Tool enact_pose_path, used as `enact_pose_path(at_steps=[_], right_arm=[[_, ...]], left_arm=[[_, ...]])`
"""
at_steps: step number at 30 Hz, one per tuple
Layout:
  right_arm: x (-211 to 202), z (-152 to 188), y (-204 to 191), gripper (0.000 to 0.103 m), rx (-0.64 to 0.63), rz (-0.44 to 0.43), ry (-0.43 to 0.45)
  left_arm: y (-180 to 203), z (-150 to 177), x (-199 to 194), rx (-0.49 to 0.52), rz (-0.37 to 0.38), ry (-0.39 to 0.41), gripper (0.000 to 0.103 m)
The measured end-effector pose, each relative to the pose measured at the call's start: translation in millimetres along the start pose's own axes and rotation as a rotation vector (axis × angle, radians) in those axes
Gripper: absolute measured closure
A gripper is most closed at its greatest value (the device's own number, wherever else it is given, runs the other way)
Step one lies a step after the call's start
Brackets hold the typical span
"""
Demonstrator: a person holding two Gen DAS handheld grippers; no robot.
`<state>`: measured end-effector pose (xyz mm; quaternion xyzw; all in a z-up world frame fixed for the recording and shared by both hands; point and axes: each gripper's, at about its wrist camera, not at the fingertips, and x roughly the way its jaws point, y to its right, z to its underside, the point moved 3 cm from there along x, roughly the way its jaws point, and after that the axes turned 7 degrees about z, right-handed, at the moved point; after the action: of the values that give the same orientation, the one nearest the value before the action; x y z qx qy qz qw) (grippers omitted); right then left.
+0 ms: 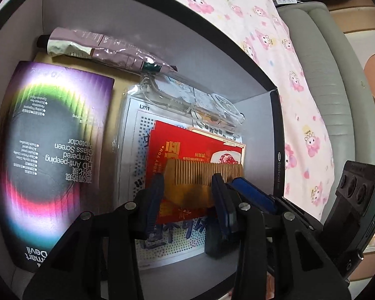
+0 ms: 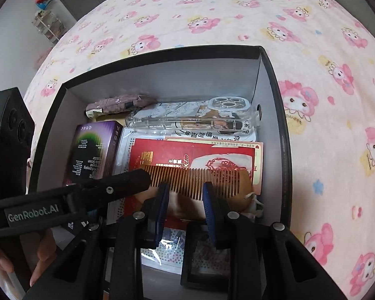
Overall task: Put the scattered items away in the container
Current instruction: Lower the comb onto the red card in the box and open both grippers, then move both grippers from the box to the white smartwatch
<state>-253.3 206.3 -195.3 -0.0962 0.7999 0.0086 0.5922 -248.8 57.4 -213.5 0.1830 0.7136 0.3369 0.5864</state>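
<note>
over the box (image 2: pixel 275 80), your right gripper (image 2: pixel 186 198) and left gripper (image 1: pixel 187 195) both straddle the comb (image 2: pixel 200 178), jaws parted; whether either pinches it, cannot tell; it lies flat atop the red card (image 2: pixel 187 152).

Comb (image 2: pixel 200 182) looked wooden, matt. Phone case (image 2: pixel 187 117) was clear glossy plastic. Box (image 2: pixel 162 80) matt card. Sheet (image 2: pixel 325 100) was soft cloth.

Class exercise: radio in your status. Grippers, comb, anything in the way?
Both grippers open over the box. Wooden comb lies on the red card, unheld. Nothing blocking.
</note>
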Motion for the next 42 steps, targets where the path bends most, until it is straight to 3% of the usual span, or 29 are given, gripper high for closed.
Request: enact_pose_path(at_steps=[3,10,14,19,22,26,29,30,36,42], right_arm=[[1,1,-3,0.079,-0.01,0.014,-0.006],[5,2,-2,0.079,-0.003,0.017,-0.023],[7,5,-5,0.079,-0.014,0.026,-0.028],[4,4,-3,0.079,0.011,0.026,-0.02],[-9,4,-2,0.078,0.017,0.081,0.033],[-46,9,-1,0.064,0.047,0.143,0.18],[-74,27,-1,0.058,0.095,0.169,0.283],[-82,35,-3,0.058,0.104,0.16,0.307],[-112,71,-30,0.057,0.093,0.107,0.346],[-128,93,-86,0.057,0.001,0.086,0.376]], left_arm=[[0,9,-6,0.017,0.011,0.031,0.064],[-1,6,18,-0.024,0.071,-0.023,0.064],[21,2,30,-0.021,0.101,-0.029,0.064],[26,7,1,0.04,0.002,0.086,0.064],[34,15,-19,0.123,-0.06,0.148,0.062],[51,31,-44,0.225,-0.125,0.218,0.057],[50,47,-72,0.298,-0.136,0.251,0.055],[64,43,-65,0.314,-0.137,0.256,0.054],[58,84,-107,0.393,-0.16,0.283,0.05],[26,109,-154,0.369,-0.173,0.329,0.051]])
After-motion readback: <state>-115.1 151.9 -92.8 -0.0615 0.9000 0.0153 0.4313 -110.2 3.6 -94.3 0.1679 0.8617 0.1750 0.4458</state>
